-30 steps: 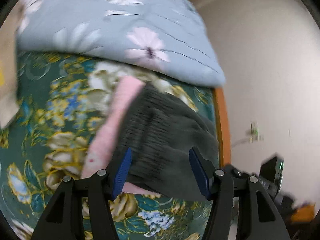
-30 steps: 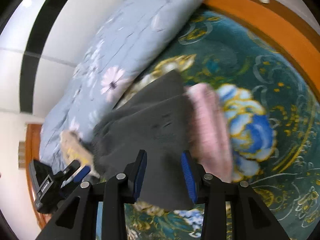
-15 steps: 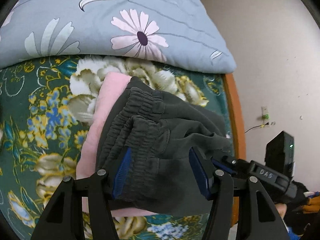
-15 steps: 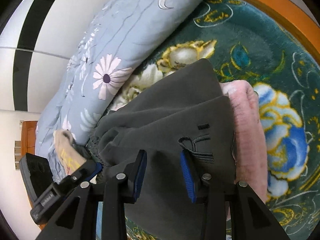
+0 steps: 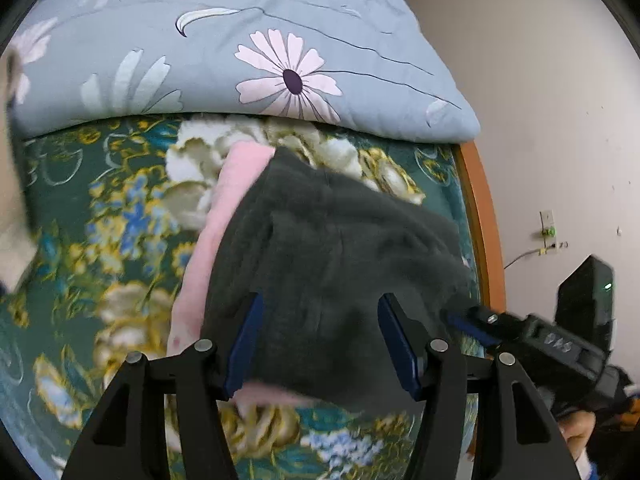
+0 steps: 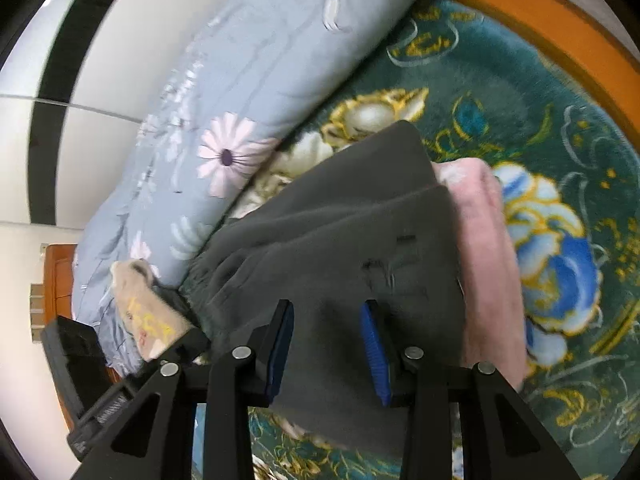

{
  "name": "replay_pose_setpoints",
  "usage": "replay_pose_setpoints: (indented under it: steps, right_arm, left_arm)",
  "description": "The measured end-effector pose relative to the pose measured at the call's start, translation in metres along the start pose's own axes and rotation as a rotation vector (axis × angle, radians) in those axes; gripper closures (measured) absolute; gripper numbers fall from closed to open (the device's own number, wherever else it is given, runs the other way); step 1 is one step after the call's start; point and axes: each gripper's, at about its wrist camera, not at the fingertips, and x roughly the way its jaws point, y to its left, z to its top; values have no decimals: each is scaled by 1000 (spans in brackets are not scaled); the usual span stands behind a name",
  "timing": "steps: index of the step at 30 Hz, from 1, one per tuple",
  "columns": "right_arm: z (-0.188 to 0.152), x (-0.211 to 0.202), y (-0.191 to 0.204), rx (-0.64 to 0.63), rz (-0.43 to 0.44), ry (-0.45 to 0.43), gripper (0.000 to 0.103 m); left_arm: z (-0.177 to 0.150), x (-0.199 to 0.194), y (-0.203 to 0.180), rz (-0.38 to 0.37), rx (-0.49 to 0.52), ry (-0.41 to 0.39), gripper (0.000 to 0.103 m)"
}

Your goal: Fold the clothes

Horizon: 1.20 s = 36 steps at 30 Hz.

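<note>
our left gripper (image 5: pixel 320 344) and right gripper (image 6: pixel 326 350) hover spread over the folded grey trousers (image 5: pixel 332 248), which lie on the pink garment (image 5: pixel 224 216), pinching nothing.

Floral green blanket (image 5: pixel 80 208), blue daisy quilt (image 5: pixel 240 52)

Left gripper (image 5: pixel 320 340): tilted steeply downward, blue pads parted wide, nothing pinched between them.
Right gripper (image 6: pixel 326 344): tilted steeply downward, blue pads at a narrower gap, not pressing on anything.
Placement: side by side, right gripper visible at the right edge of the left wrist view.
Hand (image 5: pixel 576 432): partly seen, gripping the right gripper's handle.
</note>
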Motion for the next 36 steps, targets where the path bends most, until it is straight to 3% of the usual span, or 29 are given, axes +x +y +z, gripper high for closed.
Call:
replay_pose_setpoints:
  steps: [3, 6, 11, 15, 17, 20, 22, 26, 36]
  right_arm:
    - [-31, -21, -1, -14, 5, -2, 65]
    - [-60, -23, -7, -31, -43, 43, 65]
    - [-96, -8, -18, -27, -134, 121, 65]
    - [-115, -1, -16, -56, -190, 138, 48]
    - [-121, 1, -13, -70, -223, 128, 44]
    - [-124, 8, -8, -78, -280, 127, 31]
    - [-125, 11, -4, -81, -297, 127, 30]
    - [-127, 23, 5, -86, -350, 125, 19]
    - [-130, 48, 12, -51, -467, 100, 6]
  left_arm:
    - [-28, -8, 0, 14, -2, 27, 42]
    - [-52, -6, 6, 23, -52, 67, 42]
    - [-80, 0, 2, 144, -11, 99, 35]
    - [-92, 0, 0, 209, 47, 103, 27]
    - [-95, -1, 2, 228, 64, 102, 20]
    - [-98, 0, 7, 240, 92, 107, 19]
    - [-99, 1, 10, 252, 108, 112, 19]
    - [-99, 3, 20, 257, 115, 115, 19]
    - [-91, 18, 43, 227, 118, 123, 13]
